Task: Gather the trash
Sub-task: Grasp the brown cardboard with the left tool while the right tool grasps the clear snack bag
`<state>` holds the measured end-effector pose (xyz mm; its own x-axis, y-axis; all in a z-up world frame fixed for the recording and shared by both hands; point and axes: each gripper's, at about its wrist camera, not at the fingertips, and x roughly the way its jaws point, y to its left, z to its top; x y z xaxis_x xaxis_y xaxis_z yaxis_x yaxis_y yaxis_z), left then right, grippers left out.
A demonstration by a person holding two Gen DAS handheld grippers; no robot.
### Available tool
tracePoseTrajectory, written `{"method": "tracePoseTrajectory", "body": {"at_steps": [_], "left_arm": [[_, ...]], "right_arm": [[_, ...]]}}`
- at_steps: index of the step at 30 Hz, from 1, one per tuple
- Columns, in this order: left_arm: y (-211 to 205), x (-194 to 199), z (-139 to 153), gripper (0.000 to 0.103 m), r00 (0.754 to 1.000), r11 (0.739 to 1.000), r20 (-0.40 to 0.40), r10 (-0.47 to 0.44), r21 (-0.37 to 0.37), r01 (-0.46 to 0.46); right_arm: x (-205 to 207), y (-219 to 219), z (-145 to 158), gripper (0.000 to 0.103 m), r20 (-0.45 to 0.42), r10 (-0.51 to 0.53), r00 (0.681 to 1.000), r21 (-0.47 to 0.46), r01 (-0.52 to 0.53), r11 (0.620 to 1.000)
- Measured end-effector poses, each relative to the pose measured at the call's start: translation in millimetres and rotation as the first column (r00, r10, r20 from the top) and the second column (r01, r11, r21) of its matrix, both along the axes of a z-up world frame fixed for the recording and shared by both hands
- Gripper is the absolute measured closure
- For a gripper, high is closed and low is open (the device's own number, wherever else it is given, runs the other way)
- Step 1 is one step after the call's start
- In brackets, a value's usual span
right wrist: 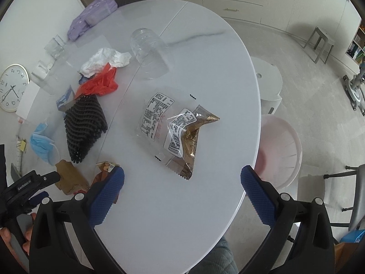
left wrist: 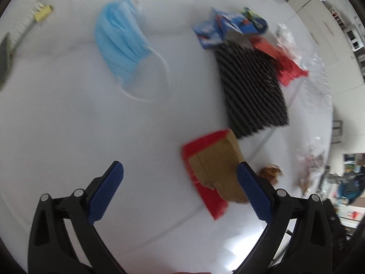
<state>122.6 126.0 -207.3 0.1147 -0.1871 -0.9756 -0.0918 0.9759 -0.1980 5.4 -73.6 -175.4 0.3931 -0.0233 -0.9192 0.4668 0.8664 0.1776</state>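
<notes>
Trash spread over a white oval table (right wrist: 205, 52), both grippers above it, empty and wide open. Left gripper (left wrist: 180, 190) with jaws far apart, nothing between the pads; red and brown paper piece (left wrist: 214, 173) lying flat on the table just ahead, nearer the right-side finger and partly hidden behind it, not touched as far as visible. Farther ahead a black mesh sleeve (left wrist: 251, 91), a blue face mask (left wrist: 121, 45) to its left, blue printed wrappers (left wrist: 228, 28) and red plastic (left wrist: 282, 64) beyond the mesh. Left view blurred, small details unclear. Right gripper (right wrist: 182, 190) also with jaws spread, holding nothing; clear and gold snack wrappers (right wrist: 175, 125) lying ahead, about on the middle line between the two fingers but well apart from the tips. Small crumpled wrapper (right wrist: 106, 166) just beside the left-side finger. Clear plastic bottle (right wrist: 149, 52) on its side farther back; pink basket (right wrist: 282, 150) on the floor beside the table edge.
</notes>
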Motion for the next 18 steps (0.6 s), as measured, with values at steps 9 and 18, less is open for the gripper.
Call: {"method": "tracePoseTrajectory", "body": {"at_steps": [9, 18], "left_arm": [[-35.6, -1.2, -15.8, 0.008, 0.997, 0.996, -0.051, -0.065, -0.071, 0.061], [-42.1, -8.6, -36.5, 0.055, 0.993, 0.992, -0.107, -0.045, -0.120, 0.032]], "right_arm": [[10.6, -2.2, -1.9, 0.002, -0.024, 0.006, 1.000, -0.019, -0.006, 1.000], [29.9, -17.1, -19.6, 0.002, -0.031, -0.125, 0.992, 0.071, 0.127, 0.989]]}}
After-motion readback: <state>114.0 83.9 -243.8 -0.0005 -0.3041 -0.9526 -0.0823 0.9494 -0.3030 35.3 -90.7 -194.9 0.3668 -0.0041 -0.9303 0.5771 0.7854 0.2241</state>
